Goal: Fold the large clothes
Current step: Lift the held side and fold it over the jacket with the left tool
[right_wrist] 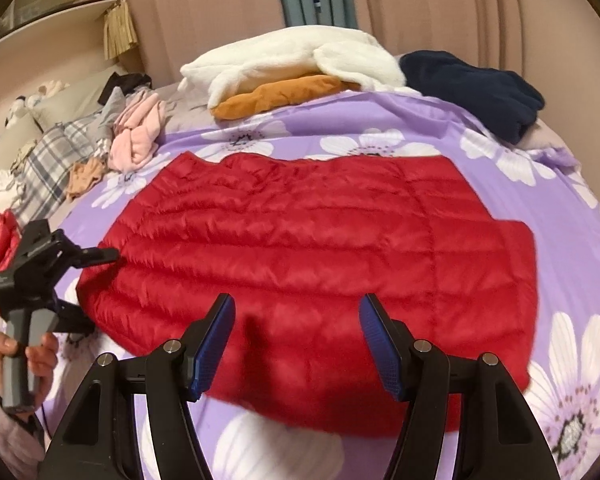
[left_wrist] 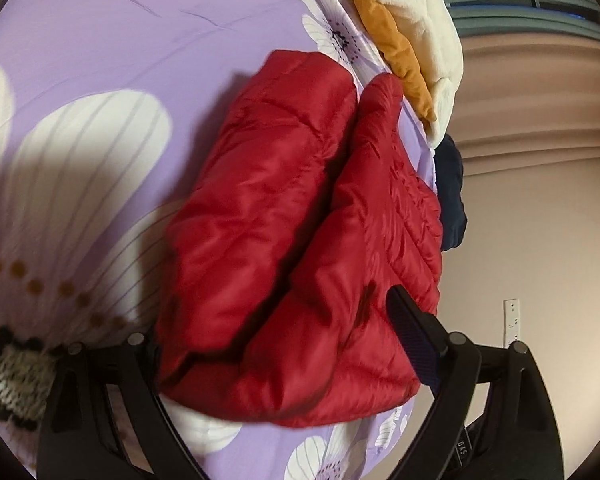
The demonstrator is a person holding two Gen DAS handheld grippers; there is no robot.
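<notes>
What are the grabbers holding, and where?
Nothing is pinched. The right gripper hangs open over the red jacket; the left gripper is spread wide around the jacket's end, not closed on it.

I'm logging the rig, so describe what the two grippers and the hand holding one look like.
The right gripper has black angular arms with silver pivot pins and blue textured pads. The left gripper is black on a grey handle, held by a bare hand with a pale pinkish sleeve. Its pad looks dark blue.
</notes>
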